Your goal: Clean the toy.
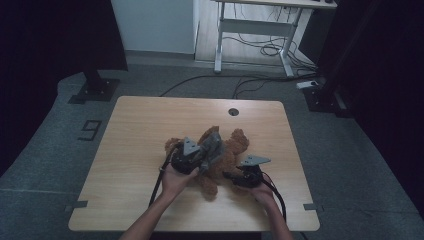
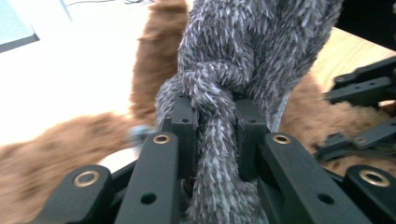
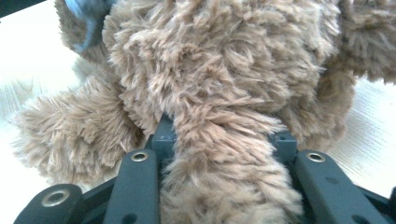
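Note:
A brown teddy bear (image 1: 235, 142) lies in the middle of the wooden table (image 1: 145, 125), with a grey fuzzy piece (image 1: 214, 144) lying over it. My left gripper (image 1: 200, 161) is at the bear's left side. In the left gripper view it (image 2: 215, 123) is shut on a twisted strand of the grey fuzzy piece (image 2: 252, 46). My right gripper (image 1: 234, 176) reaches the bear from the right front. In the right gripper view its jaws (image 3: 222, 137) pinch a brown limb of the bear (image 3: 219, 177). The bear's body (image 3: 210, 60) hides the table beyond it.
A round cable hole (image 1: 233, 111) sits near the table's far edge. Behind the table are a white desk frame (image 1: 260, 25), loose cables on the floor (image 1: 260, 50) and a black stand base (image 1: 94, 91). Bare tabletop lies left and right of the bear.

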